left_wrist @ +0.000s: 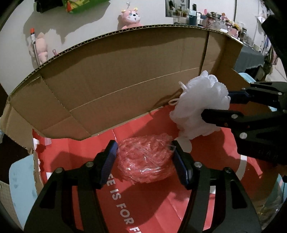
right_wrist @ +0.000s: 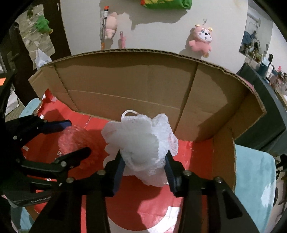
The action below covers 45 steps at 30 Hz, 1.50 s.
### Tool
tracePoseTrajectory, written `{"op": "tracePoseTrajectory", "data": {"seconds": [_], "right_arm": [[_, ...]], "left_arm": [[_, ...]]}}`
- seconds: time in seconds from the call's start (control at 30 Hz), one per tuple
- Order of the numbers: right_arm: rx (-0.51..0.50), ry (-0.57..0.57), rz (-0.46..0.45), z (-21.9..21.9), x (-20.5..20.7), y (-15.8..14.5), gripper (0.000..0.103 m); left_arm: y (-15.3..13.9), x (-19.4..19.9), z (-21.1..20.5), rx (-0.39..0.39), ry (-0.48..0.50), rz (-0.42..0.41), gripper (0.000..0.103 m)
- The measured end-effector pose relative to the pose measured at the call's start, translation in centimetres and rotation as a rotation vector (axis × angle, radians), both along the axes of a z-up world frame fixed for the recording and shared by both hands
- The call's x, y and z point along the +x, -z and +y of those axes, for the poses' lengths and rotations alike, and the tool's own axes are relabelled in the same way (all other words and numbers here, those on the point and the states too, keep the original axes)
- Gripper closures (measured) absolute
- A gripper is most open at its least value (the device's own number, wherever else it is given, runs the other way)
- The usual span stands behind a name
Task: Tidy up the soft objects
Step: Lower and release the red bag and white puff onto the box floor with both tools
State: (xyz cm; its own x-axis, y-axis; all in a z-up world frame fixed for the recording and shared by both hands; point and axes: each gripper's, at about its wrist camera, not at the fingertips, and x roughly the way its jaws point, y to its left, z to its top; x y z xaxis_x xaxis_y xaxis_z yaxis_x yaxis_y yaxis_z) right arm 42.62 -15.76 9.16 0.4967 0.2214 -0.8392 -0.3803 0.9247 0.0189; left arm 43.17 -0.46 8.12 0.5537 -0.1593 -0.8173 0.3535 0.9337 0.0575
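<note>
My left gripper (left_wrist: 144, 157) is shut on a crumpled wad of clear plastic wrap (left_wrist: 145, 159) and holds it inside the cardboard box (left_wrist: 125, 78), low over its red paper floor (left_wrist: 152, 206). My right gripper (right_wrist: 143, 164) is shut on a white mesh bath pouf (right_wrist: 138, 143) and holds it above the box floor, to the right of the wrap. The pouf (left_wrist: 199, 107) and right gripper (left_wrist: 215, 105) show in the left wrist view. The wrap (right_wrist: 75, 141) and left gripper (right_wrist: 79, 136) show in the right wrist view.
The box's tall cardboard walls (right_wrist: 143, 86) stand behind and to the right. Beyond it lie a pink plush (right_wrist: 200, 41), a pale pink plush (right_wrist: 111, 25), a green bag (right_wrist: 166, 4) and a green toy (right_wrist: 43, 25). A light blue mat (right_wrist: 254, 175) lies under the box.
</note>
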Motion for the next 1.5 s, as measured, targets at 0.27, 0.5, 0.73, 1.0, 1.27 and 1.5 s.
{"op": "tracePoseTrajectory", "data": {"seconds": [0.27, 0.5, 0.73, 1.0, 1.27, 1.5], "right_arm": [[0.028, 0.012, 0.022, -0.3, 0.8, 0.0, 0.049], [0.021, 0.016, 0.022, -0.2, 1.1, 0.0, 0.031], [0.032, 0.044, 0.019, -0.8, 1.2, -0.1, 0.018], [0.041, 0.045, 0.005, -1.2, 1.1, -0.6, 0.012], [0.071, 0.049, -0.048, -1.9, -0.8, -3.2, 0.008], [0.134, 0.043, -0.163, -3.1, -5.7, -8.4, 0.000]], "left_arm": [[0.2, -0.1, -0.3, 0.025, 0.011, -0.020, 0.032], [0.4, 0.2, 0.1, 0.014, 0.004, -0.001, 0.028], [0.1, 0.3, 1.2, -0.034, -0.008, 0.009, 0.017], [-1.0, -0.4, 1.6, -0.059, -0.005, -0.020, 0.013], [-3.5, -2.5, 2.3, -0.094, -0.026, -0.063, 0.013], [-8.4, -7.3, 3.4, -0.182, -0.048, -0.152, 0.013]]}}
